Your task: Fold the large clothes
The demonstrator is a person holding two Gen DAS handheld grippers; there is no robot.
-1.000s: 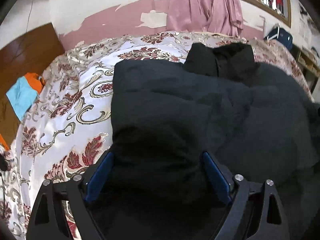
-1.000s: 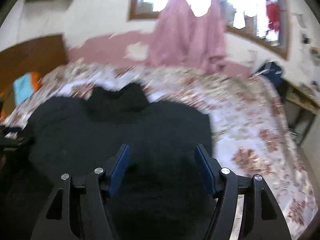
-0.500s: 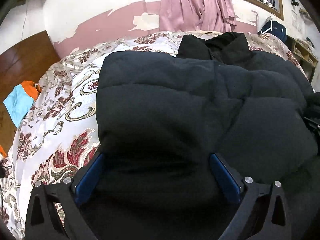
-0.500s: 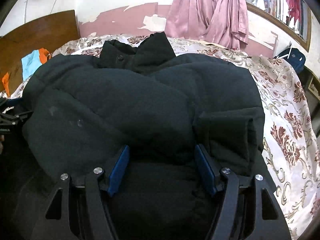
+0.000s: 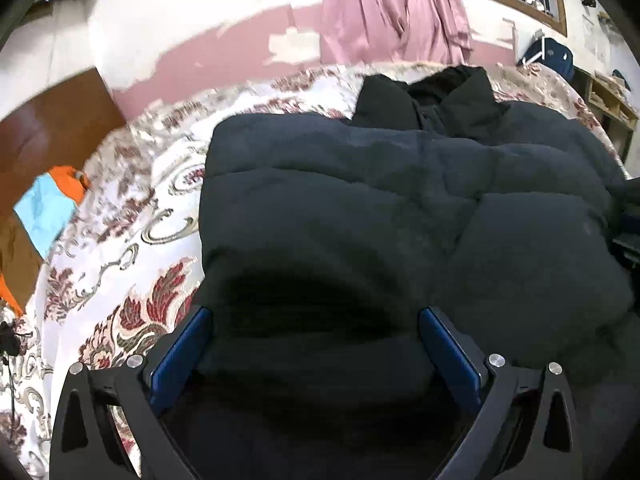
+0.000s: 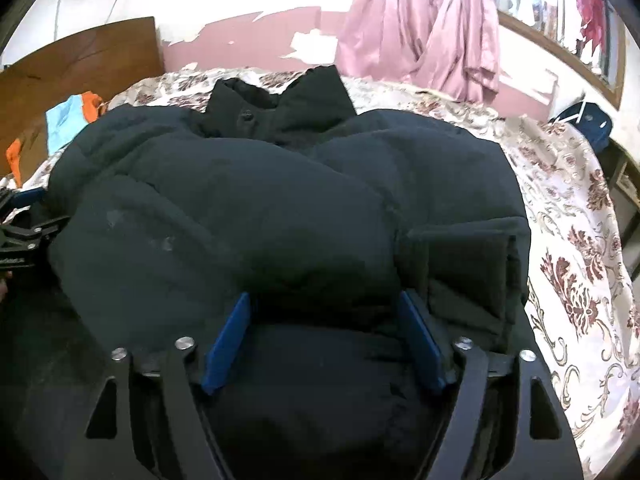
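Observation:
A big black puffer jacket (image 5: 380, 208) lies on the floral bedspread (image 5: 120, 240), collar at the far end. It also fills the right wrist view (image 6: 260, 208), with a folded sleeve cuff (image 6: 468, 264) at its right side. My left gripper (image 5: 316, 320) is open, its blue pads spread wide around the jacket's near left part. My right gripper (image 6: 326, 308) is open too, its pads wide apart over the jacket's near right part. The left gripper's black frame shows at the left edge of the right wrist view (image 6: 24, 232).
A wooden headboard (image 5: 48, 120) stands at the left with a blue and orange garment (image 5: 48, 208) by it. Pink curtains (image 5: 392, 12) hang on the far wall. A dark blue bag (image 6: 588, 124) and wooden shelves (image 5: 608, 104) stand at the right of the bed.
The jacket's lower half has been brought up over its upper half toward the collar. Both grippers have come lower and closer to the jacket and stay wide open.

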